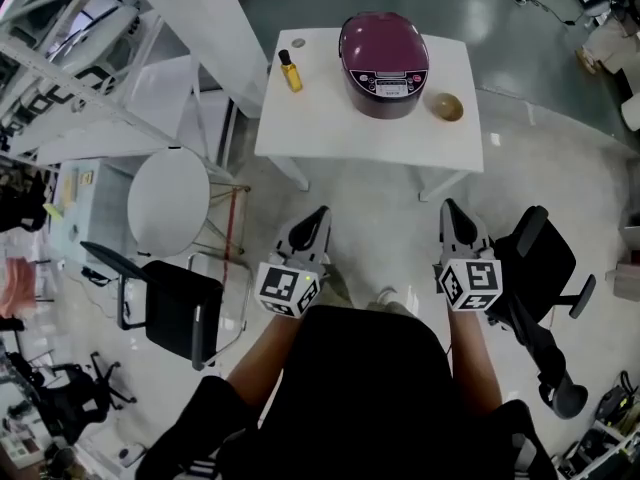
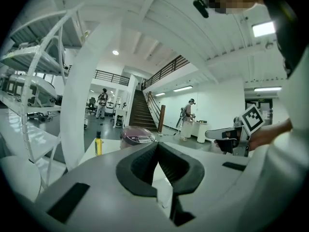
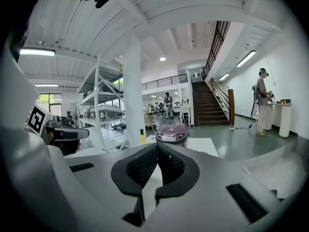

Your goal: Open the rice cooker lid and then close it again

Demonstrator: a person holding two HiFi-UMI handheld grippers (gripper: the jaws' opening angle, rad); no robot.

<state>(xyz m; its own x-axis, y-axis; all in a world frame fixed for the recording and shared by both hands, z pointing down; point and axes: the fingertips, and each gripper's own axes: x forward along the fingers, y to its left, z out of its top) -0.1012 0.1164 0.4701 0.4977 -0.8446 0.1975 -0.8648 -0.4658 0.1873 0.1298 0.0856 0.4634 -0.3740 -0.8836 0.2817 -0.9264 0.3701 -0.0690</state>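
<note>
A purple rice cooker (image 1: 384, 63) with its lid down stands at the back of a white table (image 1: 330, 128). It also shows small and far off in the left gripper view as the rice cooker (image 2: 136, 137) and in the right gripper view as the rice cooker (image 3: 172, 132). My left gripper (image 1: 319, 214) and my right gripper (image 1: 447, 209) hang in front of the table's near edge, well short of the cooker. Both are shut with nothing between the jaws. The left gripper (image 2: 157, 149) and right gripper (image 3: 157, 150) point roughly level toward the table.
A yellow bottle (image 1: 290, 72) and a small cap (image 1: 298, 43) sit on the table's left part, a wooden bowl (image 1: 445, 106) at its right. Black office chairs (image 1: 165, 303) (image 1: 545, 268) flank me. A round white table (image 1: 168, 201), white shelving (image 1: 70, 78) and a white column (image 2: 89, 91) stand left.
</note>
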